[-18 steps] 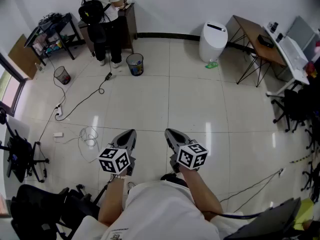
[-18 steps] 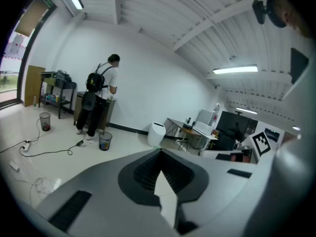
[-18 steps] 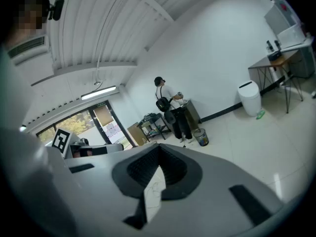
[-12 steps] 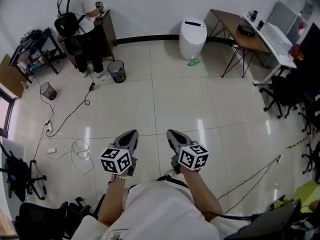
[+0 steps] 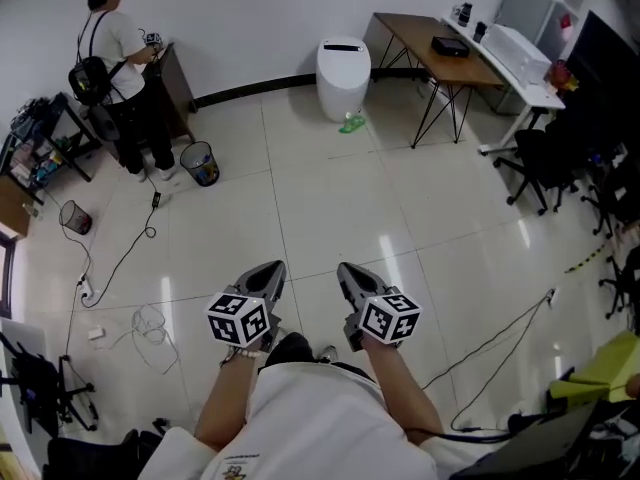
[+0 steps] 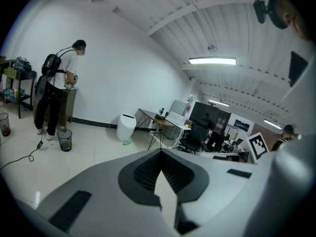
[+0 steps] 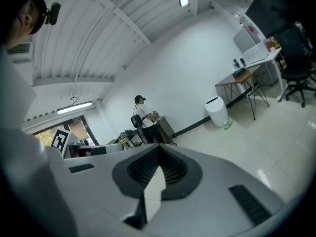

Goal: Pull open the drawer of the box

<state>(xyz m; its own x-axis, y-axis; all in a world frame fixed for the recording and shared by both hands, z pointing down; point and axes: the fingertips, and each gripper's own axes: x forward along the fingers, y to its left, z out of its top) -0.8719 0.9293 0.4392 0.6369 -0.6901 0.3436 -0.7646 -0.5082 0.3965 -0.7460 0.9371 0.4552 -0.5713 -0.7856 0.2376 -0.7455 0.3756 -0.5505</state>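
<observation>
No box or drawer shows in any view. Both grippers are held side by side in front of the person's body, above bare tiled floor. In the head view the left gripper [image 5: 270, 271] and right gripper [image 5: 350, 272] point forward, each with its marker cube behind. In the left gripper view the left gripper [image 6: 160, 152] has its jaws together at the tip with nothing between them. The right gripper [image 7: 158, 148] looks the same in the right gripper view, shut and empty.
A person with a backpack [image 5: 115, 43] stands at a dark cabinet at the far left, next to a waste bin [image 5: 200, 161]. A white bin [image 5: 343, 65], a desk [image 5: 440, 43] and office chairs [image 5: 545, 163] line the far right. Cables [image 5: 150, 318] lie on the floor at left.
The head view has swung right, so the room has slid left in the picture. Both grippers keep the same place and stay shut.
</observation>
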